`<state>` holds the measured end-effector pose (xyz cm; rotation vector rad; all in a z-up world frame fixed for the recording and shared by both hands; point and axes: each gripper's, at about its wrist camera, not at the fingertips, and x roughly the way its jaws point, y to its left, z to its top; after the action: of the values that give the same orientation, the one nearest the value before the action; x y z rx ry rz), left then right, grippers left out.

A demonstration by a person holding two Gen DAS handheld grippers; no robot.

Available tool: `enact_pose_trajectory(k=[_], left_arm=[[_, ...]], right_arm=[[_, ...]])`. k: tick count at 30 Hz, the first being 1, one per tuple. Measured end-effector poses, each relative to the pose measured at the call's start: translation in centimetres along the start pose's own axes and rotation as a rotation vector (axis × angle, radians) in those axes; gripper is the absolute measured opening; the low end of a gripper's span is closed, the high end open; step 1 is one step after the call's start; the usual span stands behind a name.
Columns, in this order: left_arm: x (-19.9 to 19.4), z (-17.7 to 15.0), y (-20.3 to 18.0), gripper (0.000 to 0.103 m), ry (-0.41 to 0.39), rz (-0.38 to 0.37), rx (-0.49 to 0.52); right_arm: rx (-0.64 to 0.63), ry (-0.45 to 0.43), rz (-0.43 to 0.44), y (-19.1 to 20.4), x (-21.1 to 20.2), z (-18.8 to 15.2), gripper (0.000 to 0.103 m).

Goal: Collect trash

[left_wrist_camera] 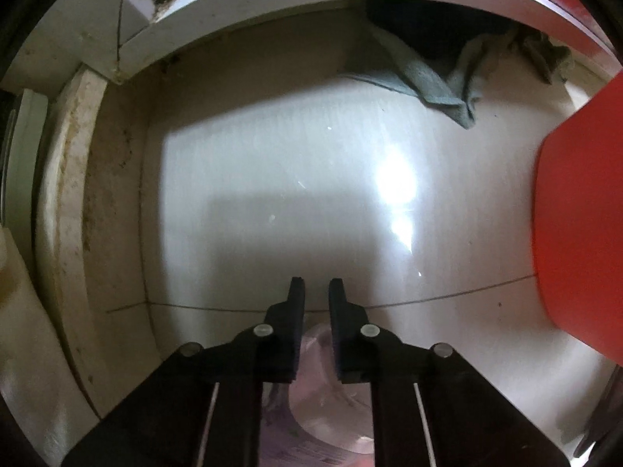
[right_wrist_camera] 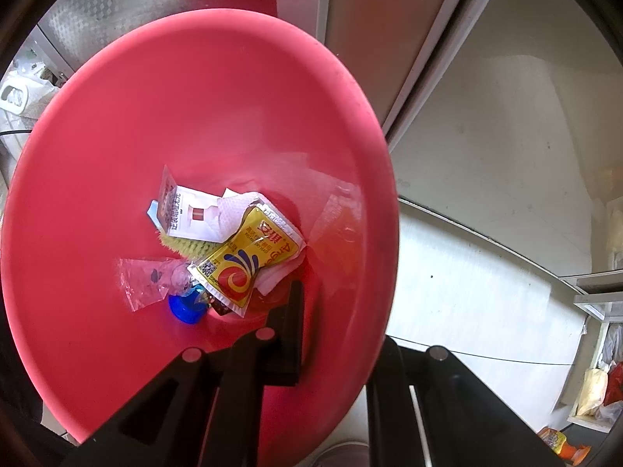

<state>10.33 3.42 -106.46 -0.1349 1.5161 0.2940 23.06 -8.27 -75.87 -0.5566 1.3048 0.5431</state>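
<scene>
Left wrist view: left gripper (left_wrist_camera: 316, 281) over glossy white floor tiles (left_wrist_camera: 272, 179), fingers nearly together with a narrow gap, a clear crumpled plastic bottle (left_wrist_camera: 315, 401) pinched between them low down, seemingly by its neck, though blur makes that unsure. Red bin (left_wrist_camera: 580, 241) sits at the right edge, grey rag (left_wrist_camera: 436, 78) heaped at the far wall.

Right wrist view: right gripper (right_wrist_camera: 338, 311) clamped on the red bin (right_wrist_camera: 194, 116) wall, one finger inside, the other outside past the rim. Trash at the bin bottom: yellow sachet (right_wrist_camera: 249, 260), white paper wrapper (right_wrist_camera: 194, 214), blue cap (right_wrist_camera: 187, 307), clear plastic film (right_wrist_camera: 144, 280), all piled touching. Sliding door frame (right_wrist_camera: 424, 58) beyond the rim.
</scene>
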Motion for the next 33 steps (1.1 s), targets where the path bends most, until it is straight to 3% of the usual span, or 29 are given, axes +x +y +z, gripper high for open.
enact_pose_trajectory(k=[6, 8, 14, 18, 25, 26, 33], left_arm=[[-0.8, 0.2, -1.4, 0.008, -0.042, -0.026, 0.009], [-1.6, 0.1, -1.9, 0.0, -0.058, -0.029, 0.024], [-4.5, 0.1, -1.4, 0.0, -0.112, -0.068, 0.043], [-7.4, 0.4, -0.5, 0.0, -0.154, -0.075, 0.034], [-14.1, 0.6, 0.4, 0.0, -0.206, -0.019, 0.066], [-16.5, 1.3, -0.9, 0.0, -0.211, -0.018, 0.067], [-24.3, 1.6, -2.1, 0.0, -0.28, -0.072, 0.141]], right_arm=[[0.004, -0.006, 0.003, 0.7, 0.4, 2.0, 0.009], [0.003, -0.006, 0.003, 0.9, 0.6, 2.7, 0.009], [0.009, -0.008, 0.004, 0.8, 0.4, 2.0, 0.009], [0.019, -0.006, 0.006, 1.1, 0.5, 2.4, 0.01], [0.021, 0.002, 0.02, 2.0, 1.1, 4.9, 0.01], [0.023, 0.006, 0.024, 2.2, 1.3, 5.5, 0.01], [0.024, 0.018, 0.041, 3.2, 1.6, 8.6, 0.01]])
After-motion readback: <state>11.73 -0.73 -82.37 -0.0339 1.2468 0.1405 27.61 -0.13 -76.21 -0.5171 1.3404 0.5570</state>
